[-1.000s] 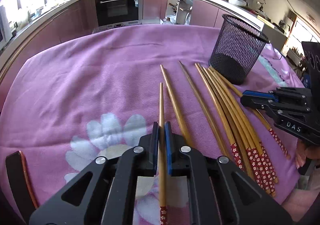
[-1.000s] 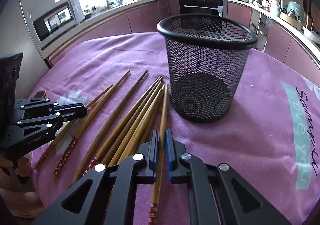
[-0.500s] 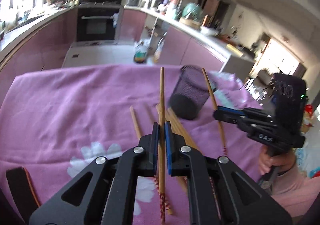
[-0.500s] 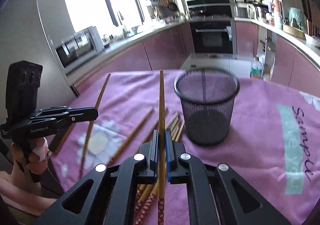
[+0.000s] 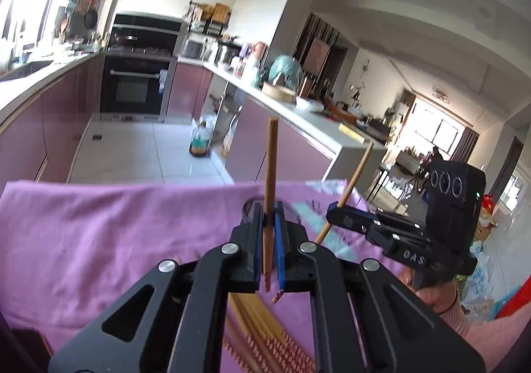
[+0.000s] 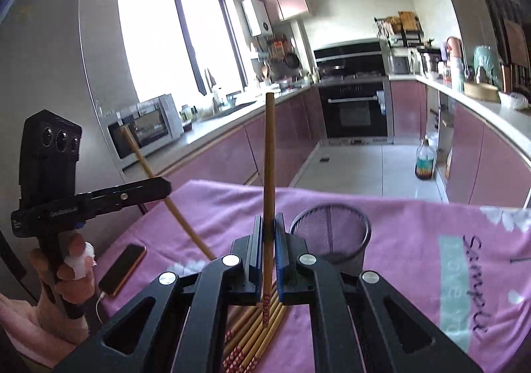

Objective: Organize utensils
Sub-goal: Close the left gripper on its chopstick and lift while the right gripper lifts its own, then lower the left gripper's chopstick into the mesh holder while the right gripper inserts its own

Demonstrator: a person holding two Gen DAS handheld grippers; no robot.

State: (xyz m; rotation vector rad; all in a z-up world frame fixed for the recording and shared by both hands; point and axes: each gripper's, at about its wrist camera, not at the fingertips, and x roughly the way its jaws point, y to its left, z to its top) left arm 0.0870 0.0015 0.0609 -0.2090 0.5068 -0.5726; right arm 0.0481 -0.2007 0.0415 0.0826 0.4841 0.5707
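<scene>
My left gripper [image 5: 268, 212] is shut on a wooden chopstick [image 5: 271, 160] that points up and away, lifted clear of the purple cloth [image 5: 99, 233]. My right gripper [image 6: 267, 228] is shut on another chopstick [image 6: 268, 153], also raised. Each gripper shows in the other's view: the right gripper [image 5: 333, 212] with its slanted chopstick [image 5: 357, 170], and the left gripper [image 6: 164, 187] with its chopstick [image 6: 146, 163]. The black mesh cup [image 6: 332, 230] stands on the cloth just right of my right fingers. Several chopsticks [image 6: 252, 336] lie below the grippers.
A phone [image 6: 122, 268] with a cable lies near the cloth's left edge. A hand [image 6: 71, 276] grips the left gripper's handle. Kitchen counters, an oven [image 6: 353, 109] and a bottle on the floor [image 6: 424, 163] lie beyond the table's far edge.
Both grippers have risen off the table and tipped upward, each carrying its chopstick with it. The cloth, cup and loose chopsticks now sit lower in both views.
</scene>
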